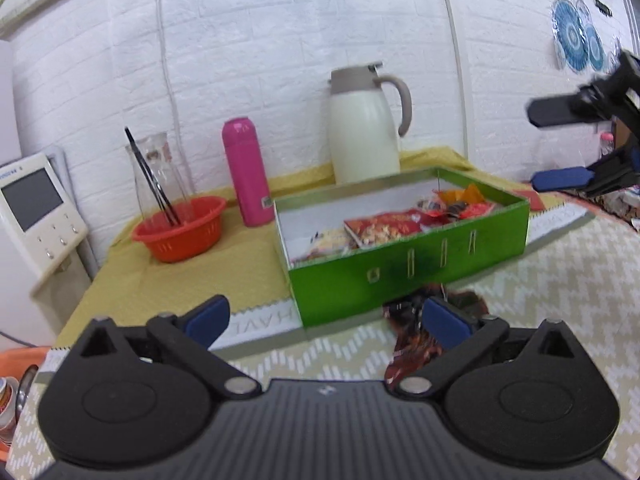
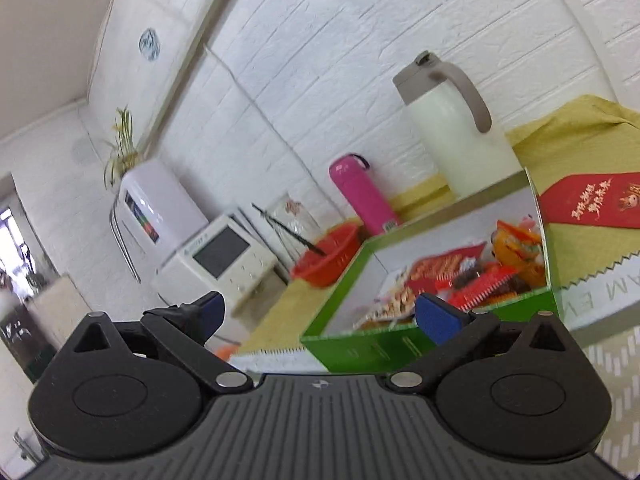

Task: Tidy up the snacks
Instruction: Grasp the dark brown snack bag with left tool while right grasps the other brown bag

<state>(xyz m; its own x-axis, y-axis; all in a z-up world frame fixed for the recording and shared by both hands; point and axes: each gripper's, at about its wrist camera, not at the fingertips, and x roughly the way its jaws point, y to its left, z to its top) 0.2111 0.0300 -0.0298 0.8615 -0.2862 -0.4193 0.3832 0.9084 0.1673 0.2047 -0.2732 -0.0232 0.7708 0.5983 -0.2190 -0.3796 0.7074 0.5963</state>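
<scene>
A green box (image 1: 408,272) with a white inside stands on the table and holds several red and orange snack packets (image 1: 384,228). In front of it a dark red snack packet (image 1: 412,332) lies on the patterned mat, partly hidden behind my left gripper's right finger. My left gripper (image 1: 326,320) is open, jaws wide, nothing between them. The right gripper (image 1: 560,148) hangs open in the air at the far right of the left wrist view. In the right wrist view the right gripper (image 2: 320,316) stands open and empty, tilted, just short of the green box (image 2: 400,344) and its snack packets (image 2: 472,276).
Behind the box stand a white jug (image 1: 364,132), a pink bottle (image 1: 246,172), a glass vase (image 1: 154,176) and an orange basket (image 1: 180,228) with black chopsticks. A white appliance (image 1: 32,216) sits at the left table edge. A red envelope (image 2: 592,200) lies on the yellow cloth (image 1: 180,280).
</scene>
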